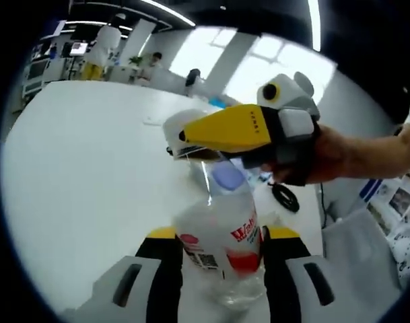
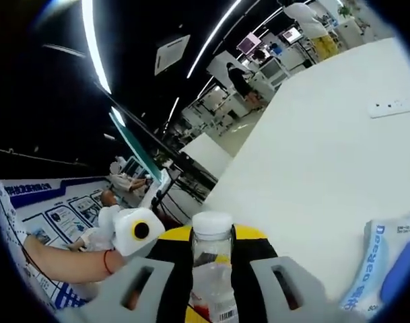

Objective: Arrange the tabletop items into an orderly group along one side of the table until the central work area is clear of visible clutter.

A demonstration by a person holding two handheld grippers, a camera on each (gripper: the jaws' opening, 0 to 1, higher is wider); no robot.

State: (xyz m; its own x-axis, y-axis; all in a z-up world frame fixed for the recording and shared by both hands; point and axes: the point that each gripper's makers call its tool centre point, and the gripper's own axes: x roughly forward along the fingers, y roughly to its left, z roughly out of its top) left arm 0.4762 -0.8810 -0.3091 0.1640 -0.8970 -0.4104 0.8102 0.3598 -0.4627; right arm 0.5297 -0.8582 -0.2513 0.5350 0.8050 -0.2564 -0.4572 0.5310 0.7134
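A clear plastic bottle (image 1: pixel 221 249) with a red label and a pale blue cap stands between the yellow-tipped jaws of my left gripper (image 1: pixel 220 237), which is shut on its body. My right gripper (image 1: pixel 184 136) reaches in from the right, held by a hand, just above and behind that bottle. It grips a small clear jar with a white lid (image 1: pixel 180 124). In the right gripper view that white-capped jar (image 2: pixel 211 249) stands upright between the jaws of my right gripper (image 2: pixel 212 250). A red label and a barcode show low down, at or behind its base.
The white table (image 1: pixel 90 175) stretches far to the left. A black cable (image 1: pixel 284 196) and papers (image 1: pixel 393 202) lie at the right. A blue-and-white tissue pack (image 2: pixel 383 266) lies on the table (image 2: pixel 326 148), with a white power strip (image 2: pixel 395 106) further off. People stand beyond.
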